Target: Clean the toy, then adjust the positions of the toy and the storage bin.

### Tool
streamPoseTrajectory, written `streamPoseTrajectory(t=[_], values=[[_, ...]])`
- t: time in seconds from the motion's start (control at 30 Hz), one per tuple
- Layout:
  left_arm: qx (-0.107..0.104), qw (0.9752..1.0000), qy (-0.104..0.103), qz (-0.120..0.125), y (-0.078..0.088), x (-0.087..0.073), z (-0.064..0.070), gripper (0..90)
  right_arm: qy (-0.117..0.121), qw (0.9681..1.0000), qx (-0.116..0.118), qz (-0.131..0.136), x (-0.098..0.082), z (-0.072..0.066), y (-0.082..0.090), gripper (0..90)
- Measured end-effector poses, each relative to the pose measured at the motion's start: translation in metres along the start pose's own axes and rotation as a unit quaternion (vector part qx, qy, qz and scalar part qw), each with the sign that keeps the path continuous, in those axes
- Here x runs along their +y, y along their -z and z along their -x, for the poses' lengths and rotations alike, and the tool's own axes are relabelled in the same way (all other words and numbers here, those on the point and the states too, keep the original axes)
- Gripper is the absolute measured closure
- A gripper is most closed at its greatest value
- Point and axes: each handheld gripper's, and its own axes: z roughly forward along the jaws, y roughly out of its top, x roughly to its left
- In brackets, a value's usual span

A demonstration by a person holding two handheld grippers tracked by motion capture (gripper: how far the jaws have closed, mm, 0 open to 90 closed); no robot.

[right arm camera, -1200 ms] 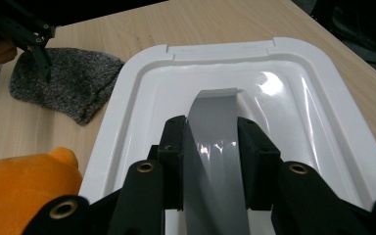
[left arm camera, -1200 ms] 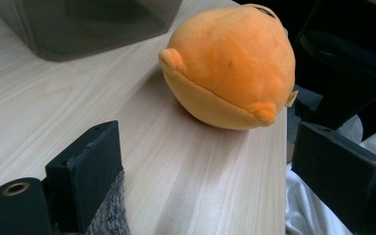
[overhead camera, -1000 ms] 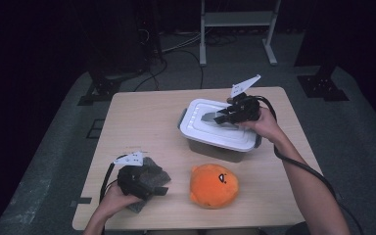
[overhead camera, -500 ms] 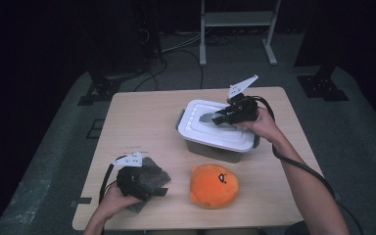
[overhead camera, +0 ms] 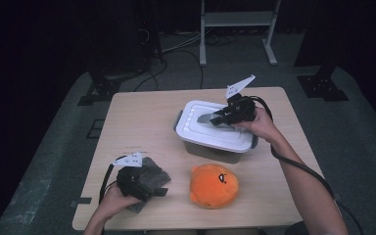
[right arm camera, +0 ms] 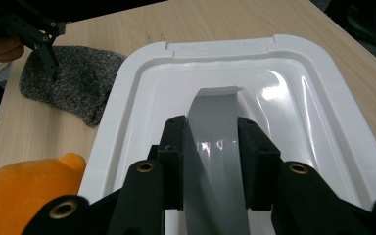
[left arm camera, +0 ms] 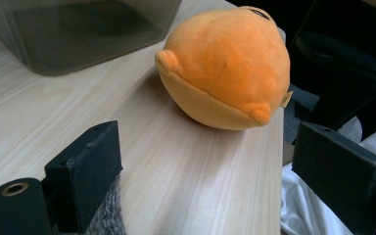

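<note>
- The grey handle [right arm camera: 214, 147] of the white lid [right arm camera: 127, 98] sat in the lower middle of the right gripper view, and the right tool [right arm camera: 214, 142] pinched it, one black jaw pressed on each side.
- In the high view the lid [overhead camera: 210, 137] covered a grey box [overhead camera: 215, 152] right of centre on the counter [overhead camera: 142, 122], with the right tool [overhead camera: 220, 119] lying over its top and the person's right hand [overhead camera: 259, 125] behind it.
- An orange plush toy [overhead camera: 214, 185] lay just in front of the box, near the lower edge of the counter; in the right gripper view a bit of it showed at the lower left [right arm camera: 24, 196].
- A grey knitted cloth [overhead camera: 152, 175] lay at the lower left of the counter, well apart from the box.
- The left tool [overhead camera: 160, 192] rested on that cloth, held by the left hand [overhead camera: 115, 200].
- In the left gripper view the left tool [left arm camera: 205, 171] stood with its jaws spread wide, nothing between them but bare counter, the plush toy [left arm camera: 225, 68] ahead at the upper middle and the cloth [left arm camera: 103, 220] under the left jaw at the bottom.
</note>
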Motion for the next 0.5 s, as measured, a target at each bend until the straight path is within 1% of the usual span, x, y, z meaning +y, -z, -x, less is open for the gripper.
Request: streamPoseTrajectory(t=[0.1, 0.13, 0.23, 0.33, 0.5], values=[[0.002, 1.0000, -0.002, -0.001, 0.0006, 0.0006, -0.0001, 10.3, 0.002, 1.0000, -0.002, -0.001, 0.0004, -0.0007, 0.0000, 66.1], [0.002, 1.0000, -0.001, 0.003, 0.0013, 0.0009, 0.0001, 10.3, 0.002, 1.0000, -0.003, -0.001, 0.0004, -0.0009, 0.0001, 66.1], [0.000, 1.0000, -0.001, 0.009, 0.0025, 0.0010, 0.0009, 10.3, -0.004, 1.0000, -0.008, -0.005, 0.0012, -0.0011, 0.0004, 66.2], [0.001, 1.0000, -0.002, 0.008, 0.0039, 0.0004, 0.0008, 10.2, -0.003, 0.9999, -0.012, -0.003, 0.0021, -0.0023, 0.0018, 66.2], [0.001, 0.9999, -0.002, 0.010, 0.0044, 0.0014, 0.0001, 10.0, 0.007, 0.9998, -0.015, -0.007, 0.0061, -0.0067, 0.0049, 66.2]])
